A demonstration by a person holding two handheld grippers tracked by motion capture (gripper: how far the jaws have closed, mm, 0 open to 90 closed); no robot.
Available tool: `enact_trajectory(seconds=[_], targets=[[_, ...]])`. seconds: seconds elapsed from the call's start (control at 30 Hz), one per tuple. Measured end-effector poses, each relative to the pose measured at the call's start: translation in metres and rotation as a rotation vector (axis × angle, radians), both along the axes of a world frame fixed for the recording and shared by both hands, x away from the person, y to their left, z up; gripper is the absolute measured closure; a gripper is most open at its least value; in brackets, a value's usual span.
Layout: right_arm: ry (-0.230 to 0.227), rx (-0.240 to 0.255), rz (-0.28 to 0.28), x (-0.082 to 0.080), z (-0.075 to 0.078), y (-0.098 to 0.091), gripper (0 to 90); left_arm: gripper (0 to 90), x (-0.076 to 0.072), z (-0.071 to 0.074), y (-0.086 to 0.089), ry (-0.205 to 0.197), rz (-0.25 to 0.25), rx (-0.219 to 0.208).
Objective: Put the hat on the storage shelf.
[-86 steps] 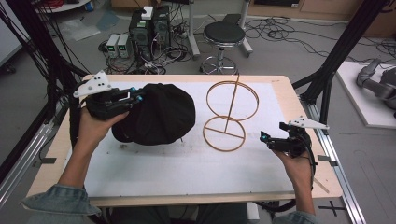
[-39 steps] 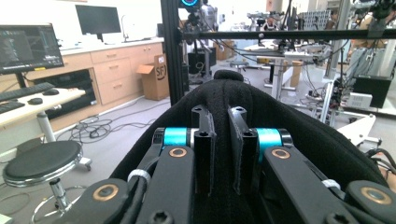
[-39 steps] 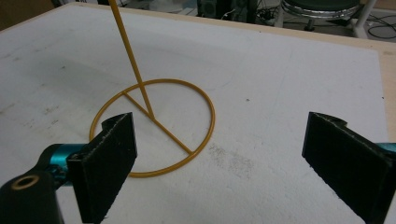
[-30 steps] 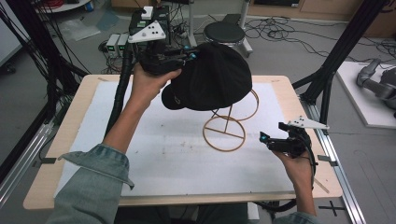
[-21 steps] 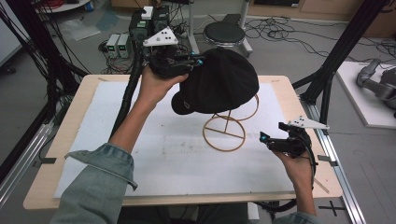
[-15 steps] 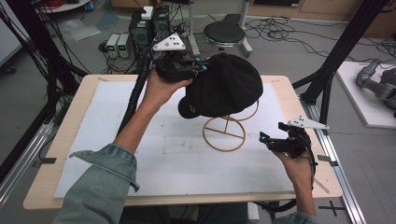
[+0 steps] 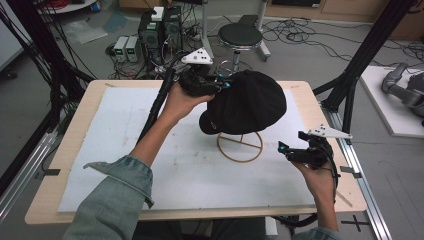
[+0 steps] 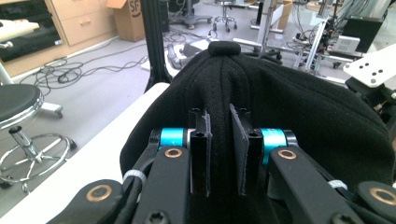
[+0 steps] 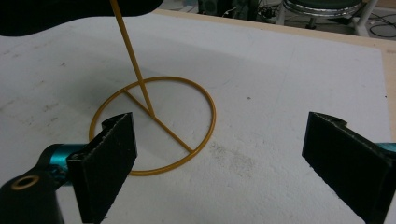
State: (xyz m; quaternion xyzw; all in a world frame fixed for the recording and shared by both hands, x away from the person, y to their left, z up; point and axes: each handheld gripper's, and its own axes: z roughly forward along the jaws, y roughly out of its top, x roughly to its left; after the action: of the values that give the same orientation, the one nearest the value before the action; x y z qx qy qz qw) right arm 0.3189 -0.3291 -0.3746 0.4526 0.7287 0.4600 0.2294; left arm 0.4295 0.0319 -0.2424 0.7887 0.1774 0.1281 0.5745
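black soft fabric cap (image 7: 249, 104), which lay on the white foam-covered table (image 7: 100, 130) moments ago, has been lifted and carried rightward and now hangs over the top of the thin yellow wire stand (image 7: 240, 146), hiding its upper ring. the left gripper (image 7: 214, 88) is clamped on a fold of the cap's rear edge. judging by this, the placing is nearly done and only settling and release remain. the cap's long axis runs roughly front to back, brim tipped down toward the person. the right gripper (image 7: 292, 150) rests with jaws wide apart, empty, near the stand's base.
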Motion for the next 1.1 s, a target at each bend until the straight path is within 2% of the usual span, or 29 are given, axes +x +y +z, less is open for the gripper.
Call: enact_trajectory(seconds=[0.4, 0.83, 1.1], targets=[[0.001, -0.003, 0.001, 0.001, 0.0, 0.001, 9.8, 73.5, 0.002, -0.01, -0.005, 0.021, -0.012, 0.058], [0.0, -0.003, 0.001, 0.0, 0.0, 0.0, 9.8, 62.7, 0.004, -0.014, -0.006, 0.026, -0.014, 0.063], [-0.002, -0.001, 0.002, 0.001, 0.0, 0.0, 9.8, 52.7, 0.0, -0.01, 0.006, 0.007, 0.016, 0.057]])
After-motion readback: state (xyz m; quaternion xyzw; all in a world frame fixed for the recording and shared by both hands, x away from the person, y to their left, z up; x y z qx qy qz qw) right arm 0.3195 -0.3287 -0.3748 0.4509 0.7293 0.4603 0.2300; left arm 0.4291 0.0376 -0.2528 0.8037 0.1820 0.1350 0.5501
